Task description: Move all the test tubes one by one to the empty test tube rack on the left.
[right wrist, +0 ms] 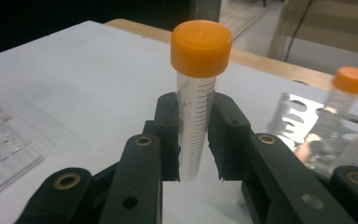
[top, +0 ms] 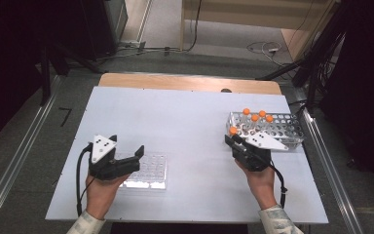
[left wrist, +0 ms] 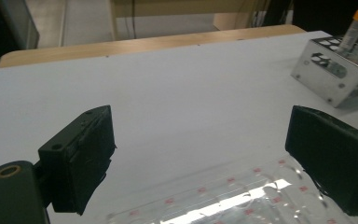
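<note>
My right gripper (right wrist: 196, 135) is shut on a clear graduated tube with an orange cap (right wrist: 196, 93), held upright just left of the metal tube rack (top: 292, 131). In the high view the held tube (top: 233, 131) shows at the rack's near left corner, in front of my right gripper (top: 234, 140). Several more orange-capped tubes (top: 255, 117) stand in the rack. My left gripper (top: 135, 157) is open, its jaws wide over the near left part of a clear well plate (top: 151, 170). The plate (left wrist: 242, 196) lies just below and between the left jaws.
The white table top (top: 175, 117) has free room in the middle and at the back. A wooden strip (top: 185, 83) runs along the far edge. Beyond are floor cables (top: 265, 48) and dark stands (top: 316, 53). The rack (left wrist: 335, 74) stands far right in the left gripper view.
</note>
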Action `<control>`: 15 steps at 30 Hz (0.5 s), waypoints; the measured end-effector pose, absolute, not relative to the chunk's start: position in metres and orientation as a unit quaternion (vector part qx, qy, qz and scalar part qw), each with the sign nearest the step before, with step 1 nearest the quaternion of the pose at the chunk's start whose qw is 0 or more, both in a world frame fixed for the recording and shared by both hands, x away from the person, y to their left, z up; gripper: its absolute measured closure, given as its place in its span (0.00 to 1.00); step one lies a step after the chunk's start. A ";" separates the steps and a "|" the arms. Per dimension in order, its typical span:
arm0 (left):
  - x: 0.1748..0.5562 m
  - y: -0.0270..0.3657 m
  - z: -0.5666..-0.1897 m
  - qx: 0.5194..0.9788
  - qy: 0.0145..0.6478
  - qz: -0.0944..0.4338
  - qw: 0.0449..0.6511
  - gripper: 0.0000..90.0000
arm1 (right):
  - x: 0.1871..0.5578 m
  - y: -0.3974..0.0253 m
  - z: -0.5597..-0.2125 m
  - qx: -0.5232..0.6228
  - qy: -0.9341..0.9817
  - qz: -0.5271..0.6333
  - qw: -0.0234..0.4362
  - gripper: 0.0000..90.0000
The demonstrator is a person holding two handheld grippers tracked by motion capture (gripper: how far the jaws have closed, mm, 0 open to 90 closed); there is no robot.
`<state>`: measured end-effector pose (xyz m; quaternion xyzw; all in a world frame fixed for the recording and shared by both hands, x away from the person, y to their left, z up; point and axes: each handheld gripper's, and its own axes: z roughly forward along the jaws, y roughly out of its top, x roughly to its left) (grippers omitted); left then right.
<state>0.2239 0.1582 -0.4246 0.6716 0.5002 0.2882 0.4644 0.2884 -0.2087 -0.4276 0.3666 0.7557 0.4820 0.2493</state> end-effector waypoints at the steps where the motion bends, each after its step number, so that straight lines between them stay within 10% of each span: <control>1: 0.224 0.158 -0.425 0.672 0.500 0.288 0.464 0.10 | 0.287 -0.205 -0.429 0.365 0.759 0.481 0.244 0.80; 15: 0.228 0.103 -0.422 0.709 0.435 0.262 0.490 0.17 | 0.274 -0.162 -0.445 0.310 0.803 0.466 0.204 0.80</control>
